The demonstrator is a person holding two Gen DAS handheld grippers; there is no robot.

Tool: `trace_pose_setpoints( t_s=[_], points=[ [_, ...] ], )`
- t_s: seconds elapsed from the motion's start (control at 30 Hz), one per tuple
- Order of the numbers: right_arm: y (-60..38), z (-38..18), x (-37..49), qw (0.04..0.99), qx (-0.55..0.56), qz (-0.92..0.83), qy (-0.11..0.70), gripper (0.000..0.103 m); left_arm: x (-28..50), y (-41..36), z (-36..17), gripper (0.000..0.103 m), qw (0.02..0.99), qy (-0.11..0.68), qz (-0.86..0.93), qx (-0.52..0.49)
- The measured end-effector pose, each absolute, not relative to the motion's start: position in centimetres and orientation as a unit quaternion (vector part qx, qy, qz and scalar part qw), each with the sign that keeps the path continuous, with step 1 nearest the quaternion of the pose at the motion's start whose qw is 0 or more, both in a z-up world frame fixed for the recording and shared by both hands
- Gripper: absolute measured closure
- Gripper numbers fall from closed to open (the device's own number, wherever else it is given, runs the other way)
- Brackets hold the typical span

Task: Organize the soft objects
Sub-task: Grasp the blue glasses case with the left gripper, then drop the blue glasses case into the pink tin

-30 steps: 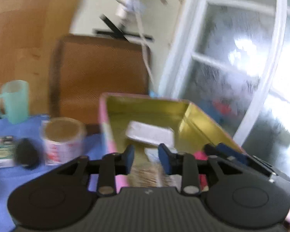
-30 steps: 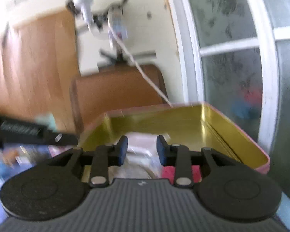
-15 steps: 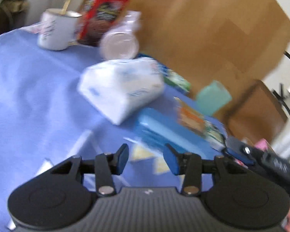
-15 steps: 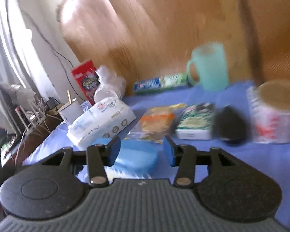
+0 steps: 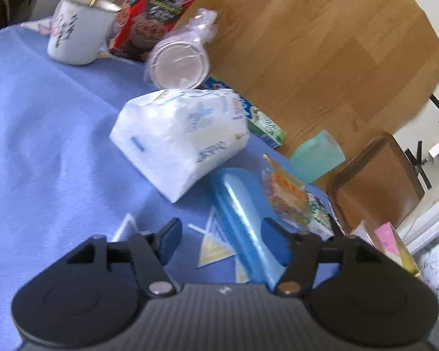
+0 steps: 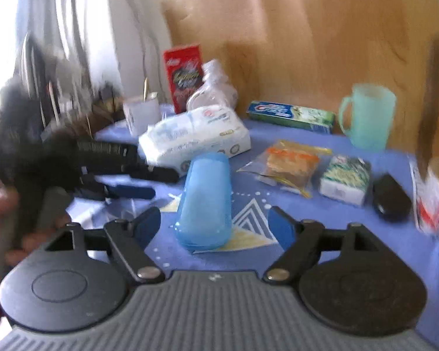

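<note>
Both tools are spread wide and hold nothing. The right tool (image 6: 215, 223) points at the blue case (image 6: 203, 200), which lies lengthwise just in front of its gap, so I judge it lines up for a grasp there. The left tool (image 5: 222, 238) hovers over the same area from the left side, with the case (image 5: 245, 222) close to its right finger.

The case looks like smooth, shiny plastic with rounded ends. Just behind it lies the tissue pack (image 6: 197, 133), a white crinkled film bag, soft and puffy; it is probably one of the soft things to organize. To the right are a clear snack bag (image 6: 286, 163) and a small box (image 6: 345, 180). Far right stands a mint cup (image 6: 365, 115). The surface (image 5: 44, 134) wears a blue cloth, a little blurred here.
</note>
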State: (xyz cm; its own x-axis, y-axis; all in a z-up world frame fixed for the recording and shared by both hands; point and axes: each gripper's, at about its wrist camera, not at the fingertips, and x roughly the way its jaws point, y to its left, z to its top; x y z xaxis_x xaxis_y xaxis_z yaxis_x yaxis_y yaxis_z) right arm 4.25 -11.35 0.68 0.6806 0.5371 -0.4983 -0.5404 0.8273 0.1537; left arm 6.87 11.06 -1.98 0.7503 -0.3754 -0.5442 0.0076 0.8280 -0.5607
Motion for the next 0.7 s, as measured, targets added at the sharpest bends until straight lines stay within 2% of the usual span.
trace_pose_setpoints(
  t_s=[0.07, 0.13, 0.17, 0.2, 0.23, 0.4, 0.7],
  points=[
    [-10.6, 0.1, 5.4, 0.910, -0.008, 0.309, 0.276, 0.021, 6.9, 9.9, -1.5, 0.035, 0.901, 0.337, -0.115, -0.249],
    [-9.7, -0.6, 6.3, 0.908, -0.023, 0.304, 0.286, 0.022, 7.1, 8.4, -1.4, 0.035, 0.906, 0.346, -0.118, -0.216],
    [-9.1, -1.1, 6.9, 0.907, -0.030, 0.298, 0.295, 0.029, 7.3, 7.9, -1.6, 0.042, 0.905, 0.353, -0.117, -0.206],
    [-9.0, -1.4, 7.1, 0.904, -0.029, 0.298, 0.304, 0.038, 7.5, 7.4, -1.9, 0.043, 0.901, 0.363, -0.120, -0.204],
    [-9.2, -1.8, 7.2, 0.902, -0.027, 0.294, 0.314, 0.047, 7.6, 7.2, -2.3, 0.052, 0.893, 0.367, -0.139, -0.219],
    [-11.4, -1.4, 4.1, 0.914, -0.006, 0.278, 0.295, 0.047, 5.1, 4.7, -1.7, 0.054, 0.893, 0.355, -0.180, -0.209],
    [-19.6, 2.3, -3.3, 0.978, -0.011, 0.143, 0.154, 0.047, 2.2, -6.2, 5.0, 0.055, 0.898, 0.283, -0.307, -0.136]
  ],
)
